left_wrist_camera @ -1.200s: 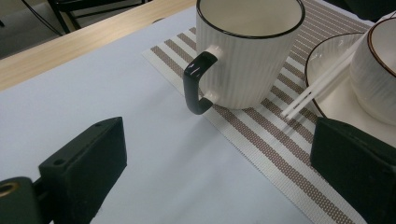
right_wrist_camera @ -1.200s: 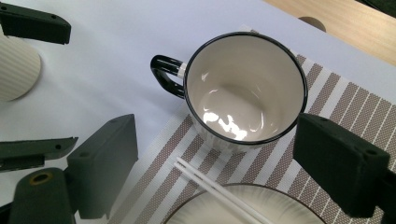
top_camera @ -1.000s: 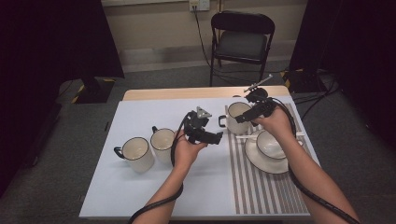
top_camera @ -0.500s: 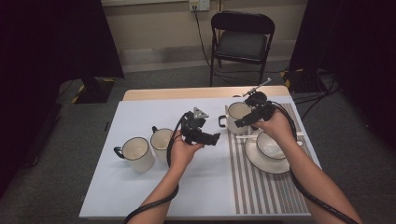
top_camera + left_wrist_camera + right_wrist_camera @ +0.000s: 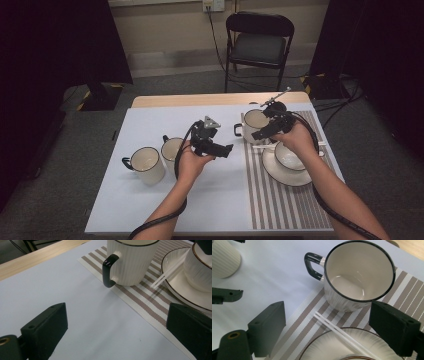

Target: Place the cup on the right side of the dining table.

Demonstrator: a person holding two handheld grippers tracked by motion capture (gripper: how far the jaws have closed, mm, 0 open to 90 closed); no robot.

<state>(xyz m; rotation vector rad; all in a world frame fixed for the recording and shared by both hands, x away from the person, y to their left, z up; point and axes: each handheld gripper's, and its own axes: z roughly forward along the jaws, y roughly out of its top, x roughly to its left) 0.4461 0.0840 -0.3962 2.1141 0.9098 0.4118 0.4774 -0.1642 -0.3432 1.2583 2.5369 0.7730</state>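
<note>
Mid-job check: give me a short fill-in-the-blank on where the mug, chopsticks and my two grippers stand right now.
1. The mug nearest the right gripper stands on the ____ placemat.
2. That mug's handle is coloured ____.
3. The white chopsticks rest across the rim of the ____.
4. The left gripper has its fingers ____, holding nothing.

Missing words: striped; black; plate; open

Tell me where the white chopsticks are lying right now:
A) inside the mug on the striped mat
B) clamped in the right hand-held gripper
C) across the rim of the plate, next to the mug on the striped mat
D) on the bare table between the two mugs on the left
C: the right gripper view shows the chopsticks resting across the plate's rim beside the empty mug, with the right hand-held gripper open above them.
</note>
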